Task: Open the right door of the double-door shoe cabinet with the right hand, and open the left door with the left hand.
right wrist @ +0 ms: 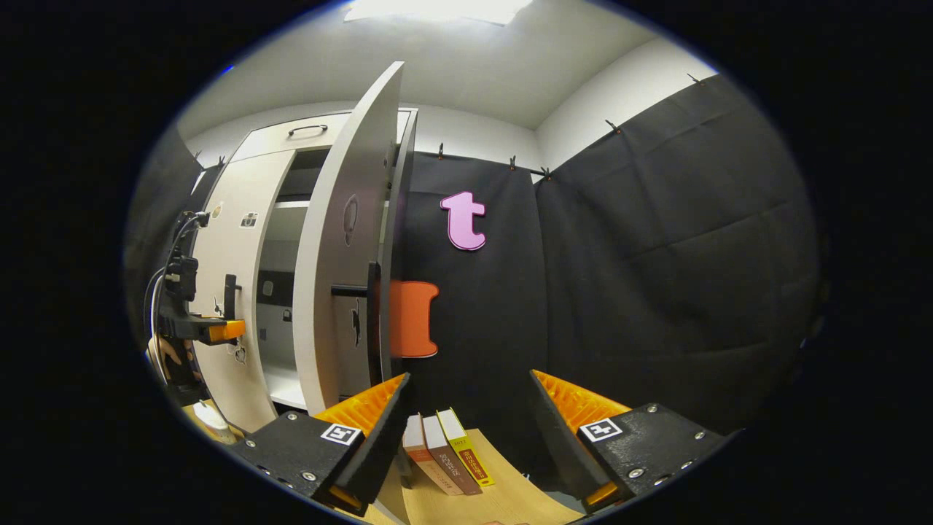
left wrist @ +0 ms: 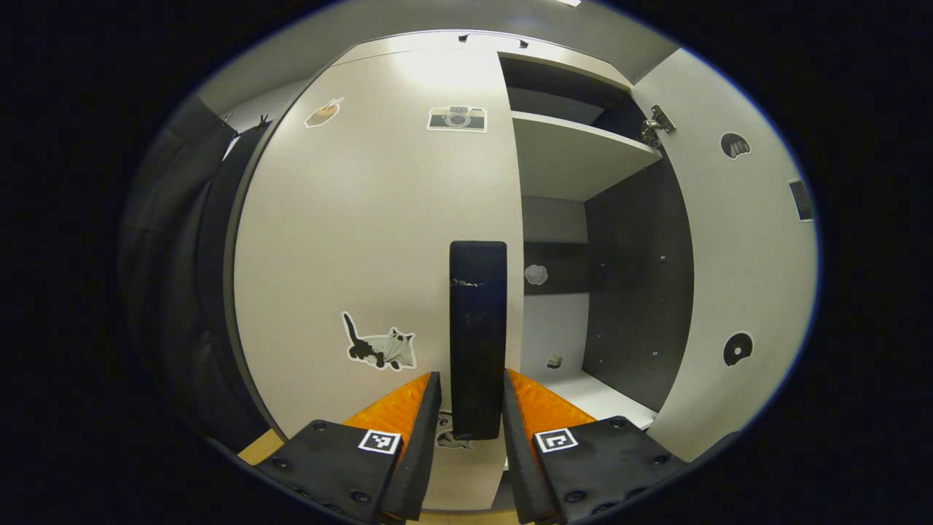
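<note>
Doors first: the right door (left wrist: 736, 248) of the shoe cabinet (right wrist: 321, 138) stands wide open, and shelves (left wrist: 576, 157) show inside. The left door (left wrist: 379, 233) is shut flat, with a cat sticker (left wrist: 380, 344) and a camera sticker (left wrist: 457, 119) on it. The left tongs (left wrist: 471, 397) sit around the dark handle (left wrist: 477, 335) of that left door, one finger close on each side; I cannot tell if they press it. The right tongs (right wrist: 470, 397) are spread wide, holding nothing, above some books (right wrist: 446, 452) on the desk (right wrist: 503, 496).
</note>
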`<state>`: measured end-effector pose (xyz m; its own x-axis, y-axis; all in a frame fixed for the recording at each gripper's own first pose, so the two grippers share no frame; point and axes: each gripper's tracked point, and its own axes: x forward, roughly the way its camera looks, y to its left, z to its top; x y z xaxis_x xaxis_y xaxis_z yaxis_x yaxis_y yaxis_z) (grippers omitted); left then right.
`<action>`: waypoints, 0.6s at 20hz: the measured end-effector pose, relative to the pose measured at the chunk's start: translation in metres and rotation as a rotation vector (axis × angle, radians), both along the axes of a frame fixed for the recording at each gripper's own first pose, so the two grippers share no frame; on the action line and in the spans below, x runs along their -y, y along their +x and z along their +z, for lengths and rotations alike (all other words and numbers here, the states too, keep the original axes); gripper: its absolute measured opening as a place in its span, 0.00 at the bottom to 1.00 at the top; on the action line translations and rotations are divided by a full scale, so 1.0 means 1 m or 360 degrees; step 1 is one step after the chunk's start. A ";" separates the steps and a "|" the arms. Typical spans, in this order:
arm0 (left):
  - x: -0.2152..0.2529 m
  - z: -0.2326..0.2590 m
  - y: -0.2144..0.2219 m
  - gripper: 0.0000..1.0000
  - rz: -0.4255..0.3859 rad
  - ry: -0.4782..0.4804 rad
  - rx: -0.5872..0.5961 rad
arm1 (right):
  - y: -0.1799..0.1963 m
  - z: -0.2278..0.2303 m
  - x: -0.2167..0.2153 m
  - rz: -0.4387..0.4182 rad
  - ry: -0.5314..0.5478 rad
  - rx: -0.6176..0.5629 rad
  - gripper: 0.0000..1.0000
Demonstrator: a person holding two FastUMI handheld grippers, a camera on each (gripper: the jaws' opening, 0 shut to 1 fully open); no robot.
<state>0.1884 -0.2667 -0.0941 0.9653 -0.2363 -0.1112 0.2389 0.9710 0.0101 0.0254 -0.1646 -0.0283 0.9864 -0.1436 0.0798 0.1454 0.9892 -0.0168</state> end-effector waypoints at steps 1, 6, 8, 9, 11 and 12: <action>-0.001 0.000 0.000 0.50 0.0004 0.0000 -0.0001 | 0.000 -0.001 0.000 0.0000 0.0002 0.0000 0.97; -0.002 0.000 -0.003 0.31 -0.0042 0.0041 0.0036 | -0.003 -0.001 -0.013 0.0061 0.0017 0.0000 0.93; -0.001 0.000 -0.004 0.23 -0.0038 0.0047 0.0031 | -0.003 -0.001 -0.013 0.0059 0.0005 -0.0006 0.93; -0.002 -0.002 -0.004 0.18 -0.0049 0.0062 0.0034 | -0.004 0.000 -0.013 0.0060 0.0006 -0.0006 0.93; -0.004 -0.001 -0.008 0.14 -0.0064 0.0065 0.0051 | -0.008 0.005 -0.015 0.0068 0.0025 0.0010 0.93; -0.004 -0.001 -0.009 0.14 -0.0079 0.0056 0.0047 | -0.010 0.008 -0.016 0.0072 0.0032 0.0020 0.93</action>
<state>0.1798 -0.2624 -0.0952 0.9554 -0.2806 -0.0922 0.2860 0.9568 0.0516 0.0156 -0.1483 -0.0204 0.9909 -0.1005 0.0899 0.1004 0.9949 0.0049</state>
